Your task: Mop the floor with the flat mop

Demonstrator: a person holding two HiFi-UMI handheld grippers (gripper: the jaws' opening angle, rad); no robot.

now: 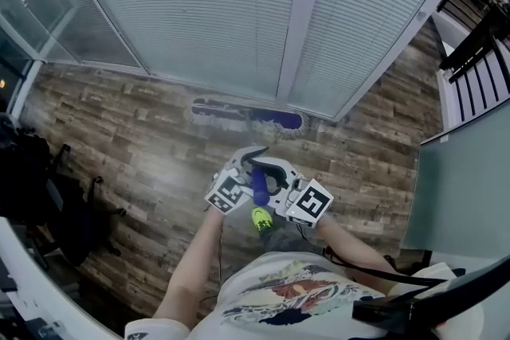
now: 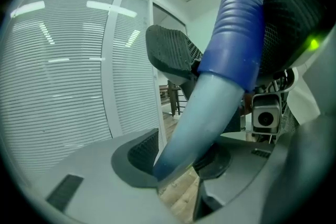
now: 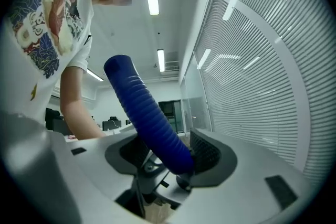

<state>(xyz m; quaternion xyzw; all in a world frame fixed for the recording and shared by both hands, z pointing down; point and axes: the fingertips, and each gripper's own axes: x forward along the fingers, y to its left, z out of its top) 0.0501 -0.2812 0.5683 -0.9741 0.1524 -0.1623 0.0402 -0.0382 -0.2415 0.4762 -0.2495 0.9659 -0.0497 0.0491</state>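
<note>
Together, left tongs (image 2: 178, 157) and right tongs (image 3: 165, 157) clamp mop handle (image 2: 210, 102), mop head (image 1: 247, 117) beside blinds (image 1: 207, 4), floor (image 1: 135, 143) open leftward.

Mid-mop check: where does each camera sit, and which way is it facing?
Head view: on the head, steeply down at floor, mop head and blinds; forearms, shirt, left gripper, right gripper show.
Left gripper view: on that gripper, along its jaws toward the blinds; jaws clamp the mop handle.
Right gripper view: on that gripper, along its jaws, blinds at right; arm and shirt show.
Shared: mop handle and blinds.
</note>
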